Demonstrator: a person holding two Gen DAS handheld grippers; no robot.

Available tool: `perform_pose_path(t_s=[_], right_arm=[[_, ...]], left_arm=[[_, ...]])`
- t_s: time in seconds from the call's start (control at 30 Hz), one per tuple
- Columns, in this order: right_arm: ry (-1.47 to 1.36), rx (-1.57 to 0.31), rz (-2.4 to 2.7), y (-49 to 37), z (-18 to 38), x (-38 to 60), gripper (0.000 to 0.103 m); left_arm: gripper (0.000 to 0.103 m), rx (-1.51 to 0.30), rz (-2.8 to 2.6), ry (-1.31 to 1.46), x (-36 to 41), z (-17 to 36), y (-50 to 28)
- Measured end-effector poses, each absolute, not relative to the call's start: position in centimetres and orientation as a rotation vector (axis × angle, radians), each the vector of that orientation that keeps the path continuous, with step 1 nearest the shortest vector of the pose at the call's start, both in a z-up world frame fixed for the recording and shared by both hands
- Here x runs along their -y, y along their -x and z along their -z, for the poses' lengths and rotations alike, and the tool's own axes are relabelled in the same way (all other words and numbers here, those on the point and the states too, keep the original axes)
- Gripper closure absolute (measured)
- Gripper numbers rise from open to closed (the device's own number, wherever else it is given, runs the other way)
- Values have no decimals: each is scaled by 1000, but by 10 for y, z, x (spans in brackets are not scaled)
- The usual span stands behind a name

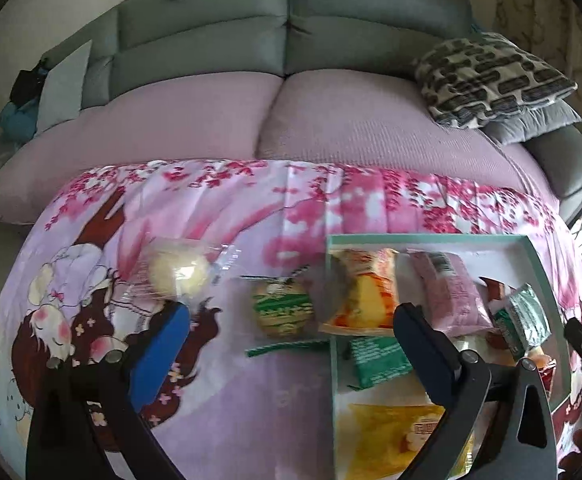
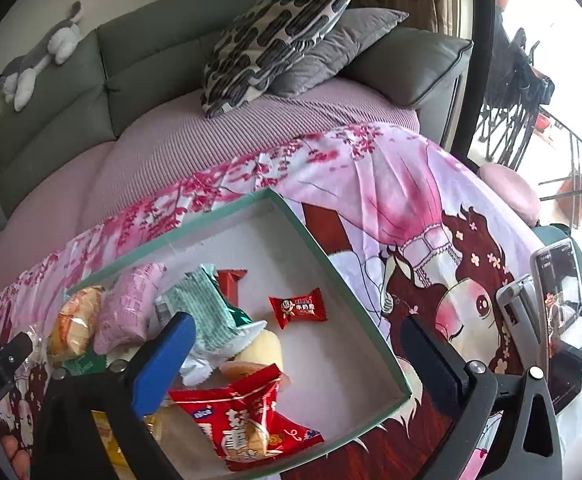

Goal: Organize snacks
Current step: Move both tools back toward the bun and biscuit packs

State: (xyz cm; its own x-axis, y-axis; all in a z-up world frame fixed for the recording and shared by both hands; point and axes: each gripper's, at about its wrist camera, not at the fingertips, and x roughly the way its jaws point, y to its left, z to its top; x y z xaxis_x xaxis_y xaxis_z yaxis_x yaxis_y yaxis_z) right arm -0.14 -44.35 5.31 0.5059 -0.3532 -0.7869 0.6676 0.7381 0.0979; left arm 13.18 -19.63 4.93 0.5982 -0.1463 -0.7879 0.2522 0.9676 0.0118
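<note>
My left gripper (image 1: 291, 332) stands open above the printed cloth, nothing gripped. A round green-wrapped snack (image 1: 283, 314) lies on the cloth between its fingers, and a pale bun in clear wrap (image 1: 179, 274) lies further left. The green-rimmed white box (image 2: 331, 256) holds an orange packet (image 1: 365, 292) leaning on its left rim, a pink packet (image 2: 131, 308), a green-striped packet (image 2: 203, 308), a small red candy (image 2: 299, 307) and a big red packet (image 2: 243, 420). My right gripper (image 2: 299, 356) hangs open over the box, with the red packet lying loose beneath it.
A pink cartoon-print cloth (image 2: 391, 200) covers the table in front of a grey sofa (image 1: 291, 40) with patterned cushions (image 2: 275, 36). A phone on a stand (image 2: 563, 320) rises at the right edge, close to my right gripper. A plush toy (image 2: 39, 60) lies on the sofa back.
</note>
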Motion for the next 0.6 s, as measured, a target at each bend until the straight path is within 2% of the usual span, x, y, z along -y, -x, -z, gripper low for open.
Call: perform_pose_path(t_s=[0.6], right_arm=[[-299, -772, 420, -38, -80, 361, 0]], left_arm=[[2, -886, 36, -113, 101, -58, -143]])
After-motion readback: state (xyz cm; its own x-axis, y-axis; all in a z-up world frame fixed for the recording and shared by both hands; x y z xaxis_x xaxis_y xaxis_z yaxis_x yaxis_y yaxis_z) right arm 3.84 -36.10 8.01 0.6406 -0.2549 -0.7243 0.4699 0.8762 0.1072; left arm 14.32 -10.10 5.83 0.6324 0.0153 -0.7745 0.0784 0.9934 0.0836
